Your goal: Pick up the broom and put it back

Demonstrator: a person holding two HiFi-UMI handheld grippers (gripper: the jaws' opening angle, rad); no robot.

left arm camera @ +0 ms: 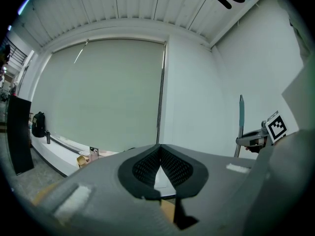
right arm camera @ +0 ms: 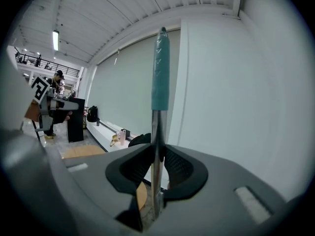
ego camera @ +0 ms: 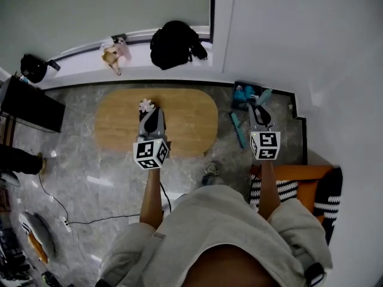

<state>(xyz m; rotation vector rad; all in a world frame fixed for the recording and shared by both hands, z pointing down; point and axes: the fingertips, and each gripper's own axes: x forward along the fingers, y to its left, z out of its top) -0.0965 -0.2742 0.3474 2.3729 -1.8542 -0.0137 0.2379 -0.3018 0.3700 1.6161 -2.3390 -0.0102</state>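
Note:
The broom stands upright, a metal pole (right arm camera: 156,146) topped by a teal grip (right arm camera: 160,68). My right gripper (right arm camera: 157,150) is shut on the pole below that grip. From the head view the right gripper (ego camera: 258,113) is near the white wall corner, with the teal grip (ego camera: 264,95) just past its jaws and a teal lower part of the broom (ego camera: 238,130) beside it on the floor. My left gripper (ego camera: 152,119) hovers over the wooden table, pointing level, jaws shut with nothing between them (left arm camera: 160,150). The left gripper view shows the broom (left arm camera: 241,117) to its right.
An oval wooden table (ego camera: 116,124) lies under the left gripper, with a small pink-white object (ego camera: 146,105) on it. A teal dustpan-like item (ego camera: 244,92) sits in the corner. A black backpack (ego camera: 175,43) rests on the window ledge. An orange seat with striped cushions (ego camera: 299,181) is near right.

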